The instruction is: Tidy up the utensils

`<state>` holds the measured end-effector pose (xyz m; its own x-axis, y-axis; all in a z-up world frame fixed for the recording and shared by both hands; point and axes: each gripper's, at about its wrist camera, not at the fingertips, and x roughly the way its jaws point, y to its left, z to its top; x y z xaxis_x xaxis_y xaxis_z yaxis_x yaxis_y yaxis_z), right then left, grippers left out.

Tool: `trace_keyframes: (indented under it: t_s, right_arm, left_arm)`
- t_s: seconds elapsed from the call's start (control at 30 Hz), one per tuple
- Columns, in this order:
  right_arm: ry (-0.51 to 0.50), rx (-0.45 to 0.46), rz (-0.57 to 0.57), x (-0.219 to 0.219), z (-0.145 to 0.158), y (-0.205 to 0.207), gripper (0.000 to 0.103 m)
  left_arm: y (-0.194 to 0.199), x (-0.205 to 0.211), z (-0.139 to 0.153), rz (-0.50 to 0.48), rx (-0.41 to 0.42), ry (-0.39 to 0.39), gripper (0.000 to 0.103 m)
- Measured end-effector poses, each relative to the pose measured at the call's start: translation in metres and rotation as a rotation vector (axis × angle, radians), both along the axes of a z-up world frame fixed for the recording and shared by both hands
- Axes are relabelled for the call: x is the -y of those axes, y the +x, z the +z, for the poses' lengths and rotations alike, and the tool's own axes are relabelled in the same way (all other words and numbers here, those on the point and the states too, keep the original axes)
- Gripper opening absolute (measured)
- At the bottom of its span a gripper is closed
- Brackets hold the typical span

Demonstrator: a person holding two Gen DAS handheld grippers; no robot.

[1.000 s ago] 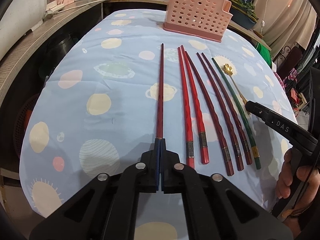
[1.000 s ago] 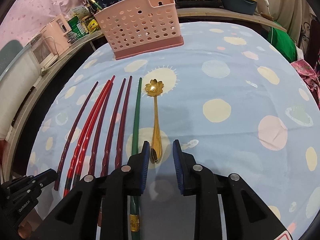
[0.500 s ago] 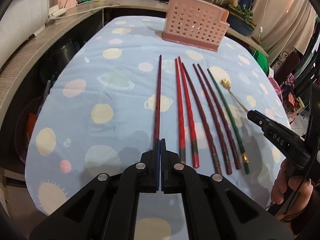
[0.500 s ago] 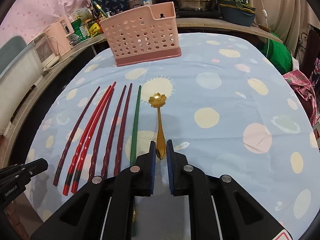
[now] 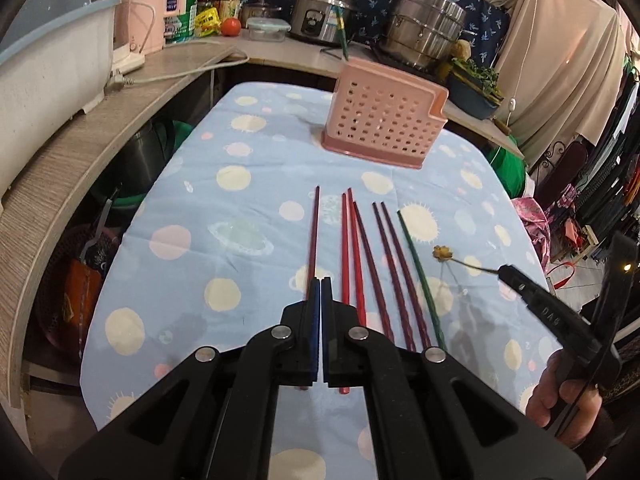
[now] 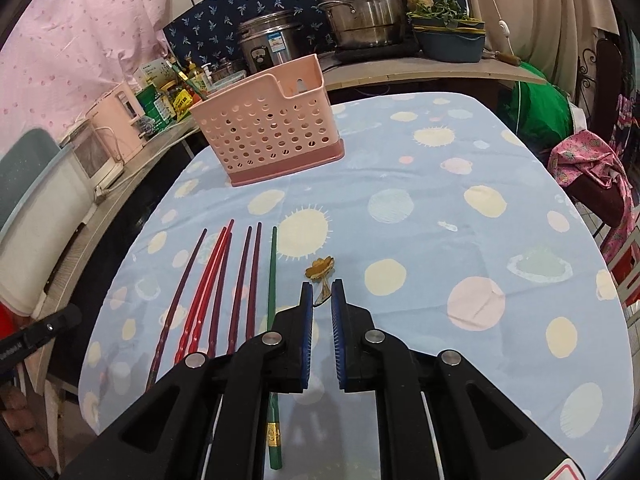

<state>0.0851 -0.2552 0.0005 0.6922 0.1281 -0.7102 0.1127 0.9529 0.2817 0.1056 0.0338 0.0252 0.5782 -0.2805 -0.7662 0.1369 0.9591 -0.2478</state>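
Spotted worktop (image 5: 248,240): left claw (image 5: 320,280) clamps a dark chopstick (image 5: 313,232); right claw (image 6: 321,286) pinches the gold spoon (image 6: 320,270), lifted.

- I'm looking at a home kitchen: a rice cooker (image 5: 322,16) and a stacked steel steamer pot (image 5: 424,26) stand on the counter.
- Sauce bottles (image 5: 224,0), a tomato (image 5: 231,27) and a patterned tablecloth (image 6: 460,240) are in view.
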Motion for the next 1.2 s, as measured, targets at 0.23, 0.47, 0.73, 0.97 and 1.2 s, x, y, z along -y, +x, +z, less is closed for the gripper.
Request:
trace_keyframes:
  t_s: [0.23, 0.47, 0.73, 0.97, 1.2]
  right_arm:
    - [0.009, 0.003, -0.011, 0.004, 0.003, 0.003, 0.003]
    - [0.022, 0.002, -0.013, 0.007, 0.003, 0.0, 0.003]
    - [0.028, -0.001, -0.007, 0.006, 0.001, -0.003, 0.003]
    - [0.027, 0.0, -0.006, 0.005, 0.002, -0.004, 0.003]
    - [0.02, 0.014, -0.003, 0.002, 0.005, -0.009, 0.003]
  left_arm:
    - [-0.005, 0.009, -0.039, -0.037, -0.108, 0.014, 0.001]
    - [-0.006, 0.021, -0.072, -0.069, -0.195, 0.035, 0.005]
    - [-0.007, 0.02, -0.086, -0.069, -0.227, 0.015, 0.005]
    - [-0.003, 0.017, -0.088, -0.058, -0.223, -0.005, 0.0]
    - [-0.007, 0.016, -0.07, -0.051, -0.168, 0.011, 0.0]
